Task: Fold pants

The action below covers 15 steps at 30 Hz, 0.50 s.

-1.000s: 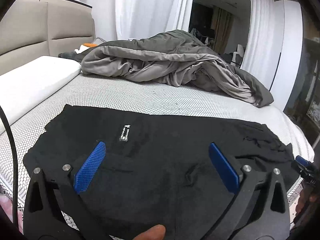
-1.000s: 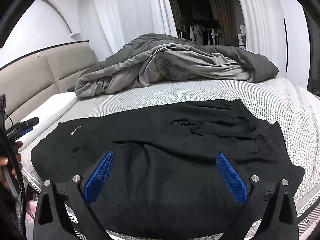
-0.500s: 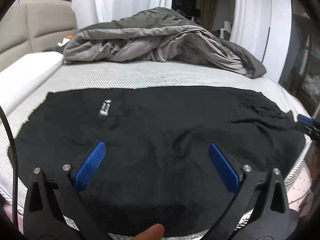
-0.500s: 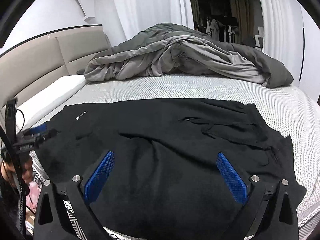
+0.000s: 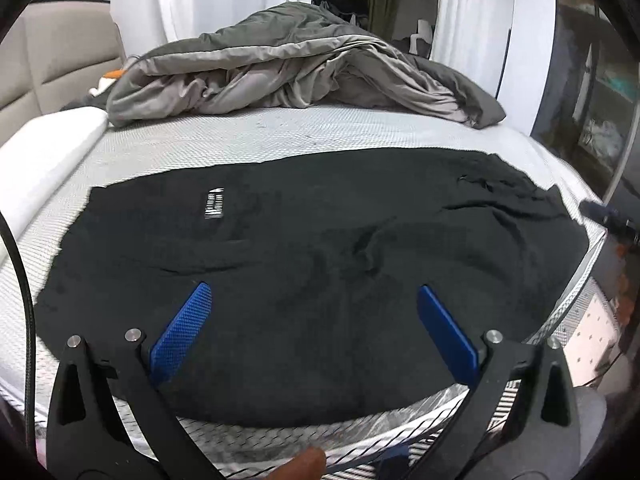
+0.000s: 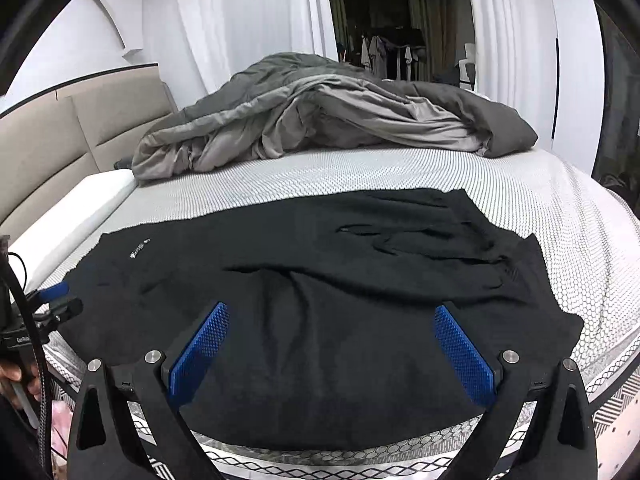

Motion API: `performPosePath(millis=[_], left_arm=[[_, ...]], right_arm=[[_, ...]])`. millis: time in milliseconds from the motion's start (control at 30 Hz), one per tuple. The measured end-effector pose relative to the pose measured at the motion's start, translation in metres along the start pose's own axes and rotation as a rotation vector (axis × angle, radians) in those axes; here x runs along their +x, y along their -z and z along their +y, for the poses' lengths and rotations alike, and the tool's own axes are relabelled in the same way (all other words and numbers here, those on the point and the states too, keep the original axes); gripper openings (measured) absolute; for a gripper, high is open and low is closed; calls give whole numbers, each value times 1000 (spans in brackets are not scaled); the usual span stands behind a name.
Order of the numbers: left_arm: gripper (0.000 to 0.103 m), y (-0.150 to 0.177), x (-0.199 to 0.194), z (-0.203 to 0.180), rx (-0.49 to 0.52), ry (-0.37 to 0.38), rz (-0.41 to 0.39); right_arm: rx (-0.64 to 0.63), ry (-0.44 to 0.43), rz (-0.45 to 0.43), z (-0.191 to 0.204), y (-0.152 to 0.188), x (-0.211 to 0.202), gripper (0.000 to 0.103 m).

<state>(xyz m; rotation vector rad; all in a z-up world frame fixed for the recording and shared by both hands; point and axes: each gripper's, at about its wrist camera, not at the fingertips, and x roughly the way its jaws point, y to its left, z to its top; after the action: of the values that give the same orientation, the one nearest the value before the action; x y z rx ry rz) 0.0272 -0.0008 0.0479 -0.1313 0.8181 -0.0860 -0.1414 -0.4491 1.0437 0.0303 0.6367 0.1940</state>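
The black pants [image 5: 320,264] lie spread flat across the near side of the bed [image 5: 328,132] (a rumpled grey duvet [image 6: 328,116] sits behind them). The left gripper [image 5: 312,300] and right gripper [image 6: 332,320] hover above the fabric, jaws spread wide, holding nothing.

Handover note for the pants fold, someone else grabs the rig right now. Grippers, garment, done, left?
Left gripper: jaws wide open, empty, above the near edge of the pants at the leg end.
Right gripper: jaws wide open, empty, above the near edge at the waist end.
Black pants: spread across the near side of the mattress, white logo at the left, drawstring waist at the right, some wrinkles. Grey duvet is bunched at the far side, apart from the pants.
Done: garment laid out; no crosswise fold visible.
Left: grip the pants, make the folds.
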Motion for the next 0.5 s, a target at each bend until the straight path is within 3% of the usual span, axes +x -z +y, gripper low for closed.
performPosePath(millis=[133,333,500], left_arm=[[102,14,-27,10,-18,-52,-24],[102,49,-67,45,-138,-144,-60],[102,71,-75,93,-246,-198,-26]], right_arm=[[34,11,-8,0,3,-10,103],[29,-14,-10,-12,10,-14,103],[16,-4,-16,-23,14,-15,103]])
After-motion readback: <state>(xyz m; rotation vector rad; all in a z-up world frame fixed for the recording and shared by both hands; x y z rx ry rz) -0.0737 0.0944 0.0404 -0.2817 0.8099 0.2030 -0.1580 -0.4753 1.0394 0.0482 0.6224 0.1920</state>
